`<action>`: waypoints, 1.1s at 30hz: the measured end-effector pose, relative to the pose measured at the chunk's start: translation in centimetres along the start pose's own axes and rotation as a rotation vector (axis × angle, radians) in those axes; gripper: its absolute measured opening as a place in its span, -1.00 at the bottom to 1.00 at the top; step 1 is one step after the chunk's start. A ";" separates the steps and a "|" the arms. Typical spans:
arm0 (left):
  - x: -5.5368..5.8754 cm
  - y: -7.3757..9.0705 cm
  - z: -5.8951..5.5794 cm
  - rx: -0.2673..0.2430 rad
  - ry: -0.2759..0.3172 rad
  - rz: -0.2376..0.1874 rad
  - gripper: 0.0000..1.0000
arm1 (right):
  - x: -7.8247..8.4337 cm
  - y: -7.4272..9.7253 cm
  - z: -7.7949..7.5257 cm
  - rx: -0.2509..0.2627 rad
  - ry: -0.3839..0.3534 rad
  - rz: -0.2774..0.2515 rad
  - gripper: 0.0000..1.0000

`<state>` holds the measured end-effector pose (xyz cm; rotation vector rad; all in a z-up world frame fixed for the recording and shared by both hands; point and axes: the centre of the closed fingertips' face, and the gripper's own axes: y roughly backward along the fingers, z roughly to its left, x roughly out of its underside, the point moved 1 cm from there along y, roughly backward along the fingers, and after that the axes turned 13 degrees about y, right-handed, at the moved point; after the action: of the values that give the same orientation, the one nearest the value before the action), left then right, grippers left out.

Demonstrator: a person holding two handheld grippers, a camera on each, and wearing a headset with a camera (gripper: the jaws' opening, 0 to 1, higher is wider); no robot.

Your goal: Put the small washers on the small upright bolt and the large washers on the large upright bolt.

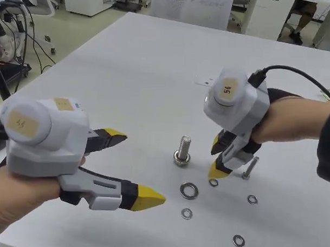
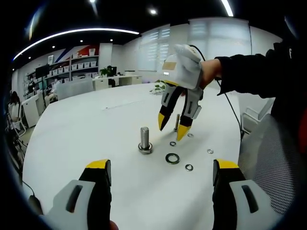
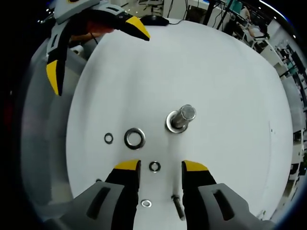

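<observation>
Metal washers lie loose on the white tabletop (image 1: 129, 62) nearest you, a large washer (image 1: 189, 190) among small ones, so the sorting looks barely begun. Your left tongs (image 1: 133, 166) hang spread wide and empty, off to one side, probably to keep clear. Your right tongs (image 1: 216, 156) tilt down, half open, straddling one small washer (image 3: 154, 166) without pinching it, apparently lining up a pick. The small upright bolt (image 1: 249, 167) stands just behind them; the large upright bolt (image 1: 182, 150) stands between your two tongs.
</observation>
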<state>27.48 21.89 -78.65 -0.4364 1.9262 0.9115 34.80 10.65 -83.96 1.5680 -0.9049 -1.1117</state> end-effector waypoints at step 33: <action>-0.5 -0.4 0.1 -0.007 -0.003 -0.002 0.75 | -2.7 -3.1 2.8 -0.075 0.082 -0.009 -0.34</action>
<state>28.04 21.63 -78.43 -0.4411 1.9197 0.9172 31.45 13.09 -86.62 1.5456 -0.7934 -1.0680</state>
